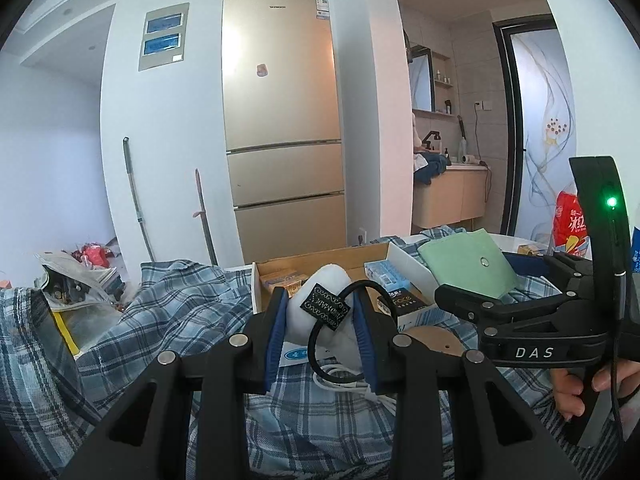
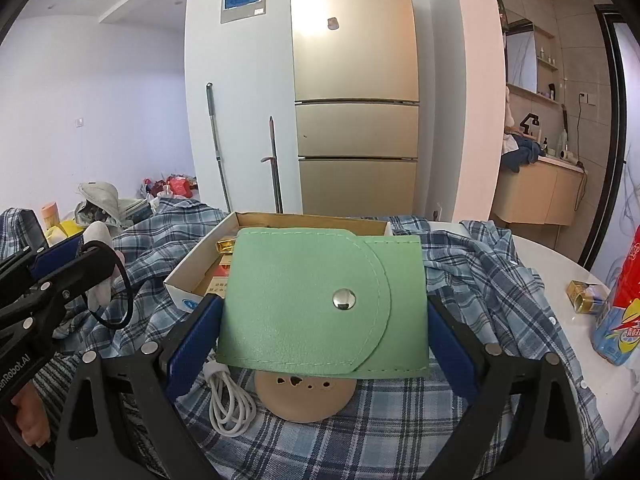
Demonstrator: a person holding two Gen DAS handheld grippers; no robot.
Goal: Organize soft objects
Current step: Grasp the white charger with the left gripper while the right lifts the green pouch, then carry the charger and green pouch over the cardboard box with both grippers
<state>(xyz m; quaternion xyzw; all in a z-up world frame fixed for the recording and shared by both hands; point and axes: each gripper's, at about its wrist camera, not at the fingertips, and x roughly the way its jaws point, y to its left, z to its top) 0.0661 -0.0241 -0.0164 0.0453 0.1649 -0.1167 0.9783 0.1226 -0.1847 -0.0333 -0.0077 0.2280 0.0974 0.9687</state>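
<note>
My left gripper [image 1: 320, 312] is shut on a white plush toy [image 1: 320, 284] with a black patterned tag and a black loop cord, held above the plaid shirt [image 1: 180, 304]. My right gripper [image 2: 324, 312] is shut on a green snap pouch [image 2: 320, 300], held above the table in front of the open cardboard box [image 2: 304, 222]. The pouch also shows in the left wrist view [image 1: 464, 264], with the right gripper [image 1: 460, 300] at the right. The left gripper and plush toy [image 2: 100, 240] appear at the left of the right wrist view.
A blue plaid shirt [image 2: 480, 280] covers the white table [image 2: 552, 264]. Under the grippers lie a white cable [image 2: 228, 400] and a tan round disc [image 2: 308, 396]. The box holds small packages. A red and blue bottle [image 2: 624, 300] and a gold carton [image 2: 584, 296] stand at the right.
</note>
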